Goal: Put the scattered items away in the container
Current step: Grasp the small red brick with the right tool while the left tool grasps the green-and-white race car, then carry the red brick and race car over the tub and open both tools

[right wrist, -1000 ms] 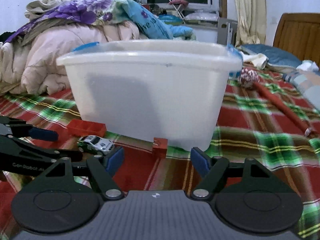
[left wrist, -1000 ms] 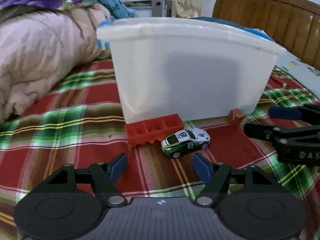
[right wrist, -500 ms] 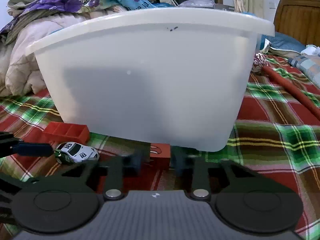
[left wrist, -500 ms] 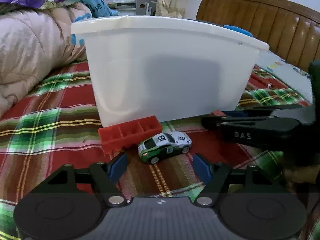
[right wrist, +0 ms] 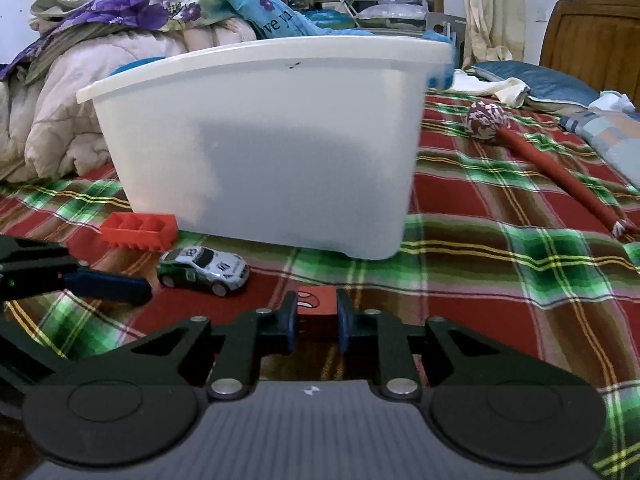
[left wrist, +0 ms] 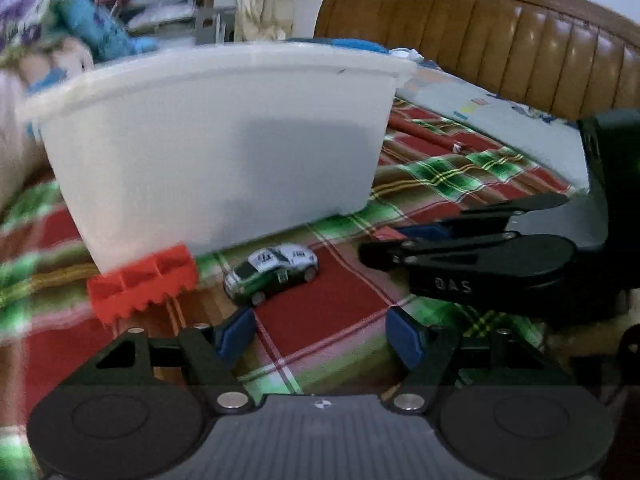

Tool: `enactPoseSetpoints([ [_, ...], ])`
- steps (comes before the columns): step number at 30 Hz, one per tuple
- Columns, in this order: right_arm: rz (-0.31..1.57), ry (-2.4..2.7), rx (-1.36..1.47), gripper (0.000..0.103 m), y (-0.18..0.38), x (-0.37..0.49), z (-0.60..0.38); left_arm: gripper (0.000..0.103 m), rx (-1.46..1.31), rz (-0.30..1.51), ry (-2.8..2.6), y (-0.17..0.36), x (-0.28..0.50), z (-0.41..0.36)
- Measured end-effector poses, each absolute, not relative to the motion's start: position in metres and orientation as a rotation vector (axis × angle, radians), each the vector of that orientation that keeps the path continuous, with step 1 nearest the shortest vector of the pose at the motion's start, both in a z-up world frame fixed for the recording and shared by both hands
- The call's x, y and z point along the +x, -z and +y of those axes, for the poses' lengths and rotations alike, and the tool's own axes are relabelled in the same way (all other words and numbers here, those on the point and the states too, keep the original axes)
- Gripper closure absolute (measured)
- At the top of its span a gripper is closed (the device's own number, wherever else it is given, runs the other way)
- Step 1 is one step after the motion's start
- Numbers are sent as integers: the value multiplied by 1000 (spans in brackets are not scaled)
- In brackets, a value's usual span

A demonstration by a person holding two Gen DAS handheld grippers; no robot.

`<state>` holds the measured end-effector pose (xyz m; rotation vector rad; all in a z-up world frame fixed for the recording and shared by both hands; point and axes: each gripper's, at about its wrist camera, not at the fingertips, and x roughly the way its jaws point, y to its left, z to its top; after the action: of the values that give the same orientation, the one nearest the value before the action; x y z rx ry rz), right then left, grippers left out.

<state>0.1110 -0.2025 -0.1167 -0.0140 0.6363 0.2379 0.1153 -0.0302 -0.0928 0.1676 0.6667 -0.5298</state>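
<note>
A white plastic tub [left wrist: 216, 148] [right wrist: 272, 136] stands on the plaid bedspread. A long red brick [left wrist: 144, 282] [right wrist: 140, 230] lies against its front wall. A green and white toy car [left wrist: 272, 268] [right wrist: 202, 264] sits just in front of the brick. My right gripper [right wrist: 317, 316] is shut on a small red block [right wrist: 318, 308] and holds it just above the bedspread, away from the tub; the gripper also shows from the side in the left wrist view [left wrist: 384, 250]. My left gripper [left wrist: 320, 332] is open and empty, just short of the car.
A red stick with a knitted ball head [right wrist: 532, 152] lies on the bedspread right of the tub. Piled quilts [right wrist: 120, 60] rise behind and to the left. A wooden headboard [left wrist: 500, 40] and pillows [right wrist: 536, 84] are at the far right.
My right gripper has shut on the small red block and drawn it back from the tub. My left gripper has shifted, so the car and long brick now sit left of centre.
</note>
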Motion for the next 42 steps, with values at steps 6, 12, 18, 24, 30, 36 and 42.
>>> enactPoseSetpoints([
  [6,639,-231,9,81,114,113,-203,28,292,653,516,91,156,-39],
  [12,641,-229,24,81,117,114,-203,35,246,724,610,100,179,-36],
  [18,630,-232,33,81,119,113,-204,45,199,711,571,94,139,-36],
  [24,622,-226,30,79,121,108,-205,28,223,679,439,100,125,-49],
  [30,622,-227,-8,78,120,107,-201,45,201,686,452,96,116,-38],
  [36,626,-218,12,81,111,99,-200,45,230,664,437,85,99,-41],
  [42,570,-243,-9,81,79,85,-192,45,234,581,406,41,88,-32],
])
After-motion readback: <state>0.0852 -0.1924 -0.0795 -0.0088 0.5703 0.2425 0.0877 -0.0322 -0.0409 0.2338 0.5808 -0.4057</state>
